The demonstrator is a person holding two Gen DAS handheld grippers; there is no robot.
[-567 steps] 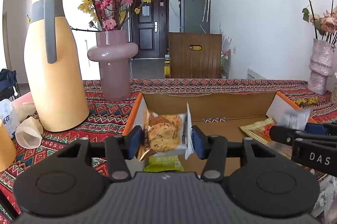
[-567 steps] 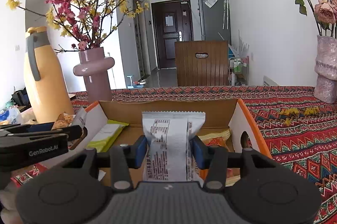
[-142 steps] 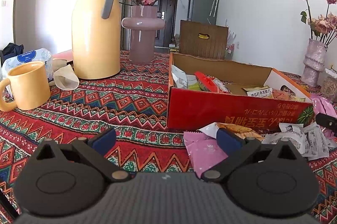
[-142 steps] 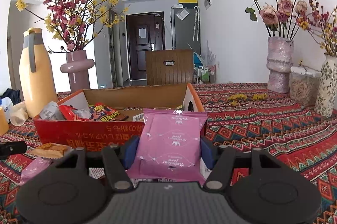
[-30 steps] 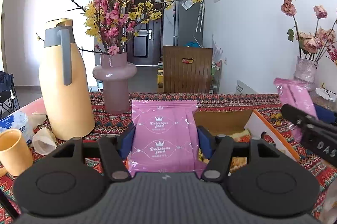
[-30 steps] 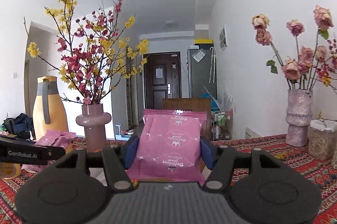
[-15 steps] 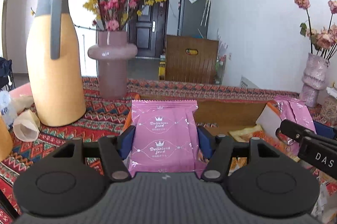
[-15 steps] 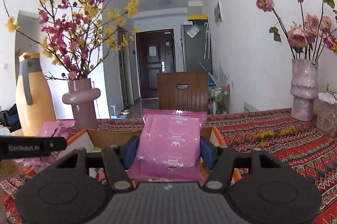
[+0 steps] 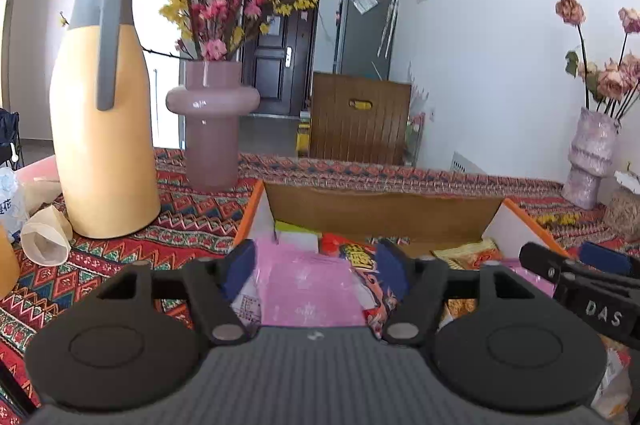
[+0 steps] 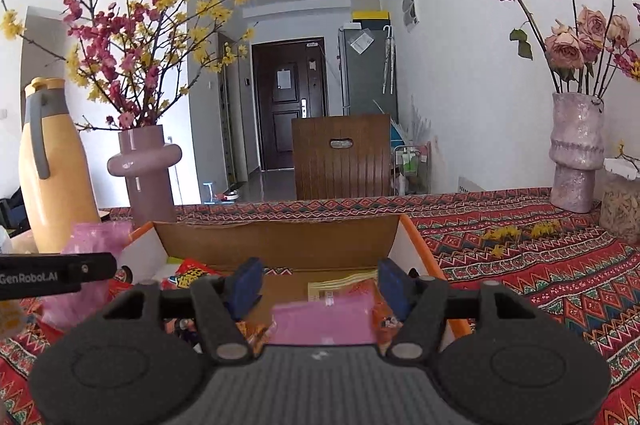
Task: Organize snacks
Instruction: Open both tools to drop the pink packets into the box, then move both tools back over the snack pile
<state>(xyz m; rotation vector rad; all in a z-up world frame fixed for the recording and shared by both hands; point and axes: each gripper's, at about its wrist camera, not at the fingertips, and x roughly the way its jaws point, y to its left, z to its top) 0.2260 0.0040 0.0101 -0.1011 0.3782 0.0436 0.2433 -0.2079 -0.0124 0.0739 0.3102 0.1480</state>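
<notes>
**Two pink packs let go over the box**

Both grippers poised above the open box (image 9: 384, 213), tilted a little down, so that whatever drops lands inside and not on the cloth (image 10: 520, 265).

Left gripper (image 9: 316, 265): jaws just been opening, now spread, blue pads clear of the pink pack (image 9: 308, 289) on both sides. Pack blurred, lying flat-ish between the jaws at 6 o'clock, over the left end of the box; probably mid-fall or just landed on the snacks beneath, cannot tell which. A red packet (image 9: 356, 257) showing just past it at 1 o'clock, a yellow one (image 9: 468, 253) further toward 3 o'clock.

Right gripper (image 10: 320, 281): jaws likewise just been opening, now wide, nothing pinched. Second pink pack (image 10: 324, 321) low between them at 6 o'clock, blurred, touching neither pad, over the right end of the box above a yellowish packet (image 10: 344, 285). In this view the left gripper sticks in at 9 o'clock, with its pack seen behind it.

Placement sensible: one pack to each end, hence no collision between the tools. Jug (image 9: 104, 113) and vase (image 9: 212, 129) standing at 10 and 11 o'clock, well apart from the box, out of the way.

Judged: release step nearly over; next, likely a lift clear and a look for loose snacks.
</notes>
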